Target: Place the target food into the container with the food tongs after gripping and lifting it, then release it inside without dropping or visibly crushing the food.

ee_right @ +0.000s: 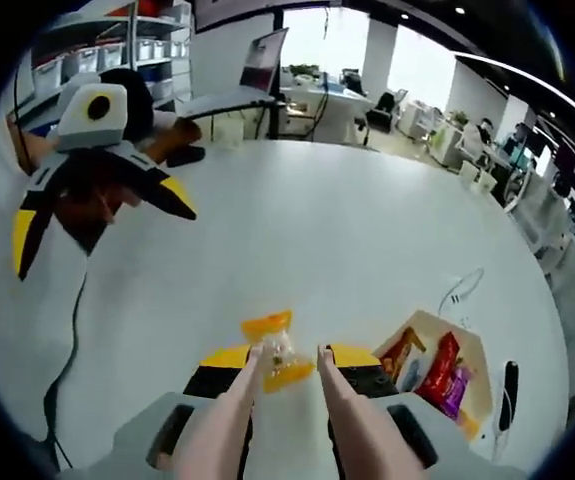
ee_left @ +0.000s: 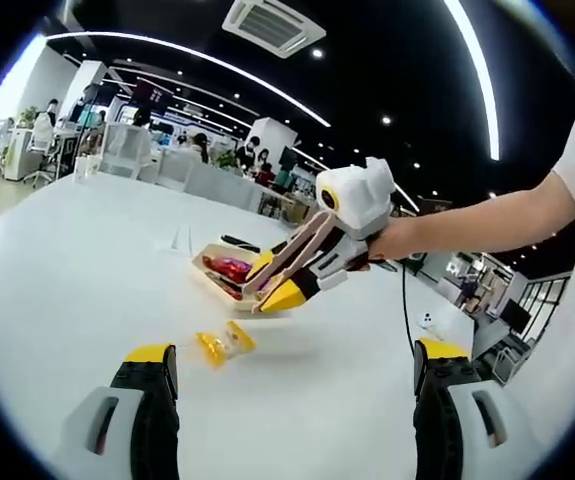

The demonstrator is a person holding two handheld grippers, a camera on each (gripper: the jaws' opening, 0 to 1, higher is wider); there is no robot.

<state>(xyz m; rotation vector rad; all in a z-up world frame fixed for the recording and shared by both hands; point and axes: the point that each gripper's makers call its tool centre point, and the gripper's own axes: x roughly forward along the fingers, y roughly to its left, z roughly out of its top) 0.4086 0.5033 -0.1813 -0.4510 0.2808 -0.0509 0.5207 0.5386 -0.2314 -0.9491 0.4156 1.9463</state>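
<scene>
A snack in a clear and yellow wrapper (ee_left: 225, 343) lies on the white table (ee_left: 77, 290), just in front of an open tan container (ee_left: 207, 262) holding several wrapped snacks. My right gripper (ee_left: 275, 282) hangs above them, shut on pale pink food tongs (ee_left: 305, 243). In the right gripper view the tongs (ee_right: 229, 415) reach forward from my right gripper (ee_right: 292, 357). Their tips stand apart on either side of the wrapped snack (ee_right: 279, 360), which still rests on the table. The container (ee_right: 472, 360) sits to its right. My left gripper (ee_left: 297, 375) is wide open and holds nothing.
The left gripper (ee_right: 102, 235) hovers at the far left of the table (ee_right: 317, 230), a person's hand behind it. A black cable (ee_right: 67, 350) trails over the table's left side, and a dark pen-like object (ee_right: 508, 382) lies beyond the container. Desks and chairs stand past the table.
</scene>
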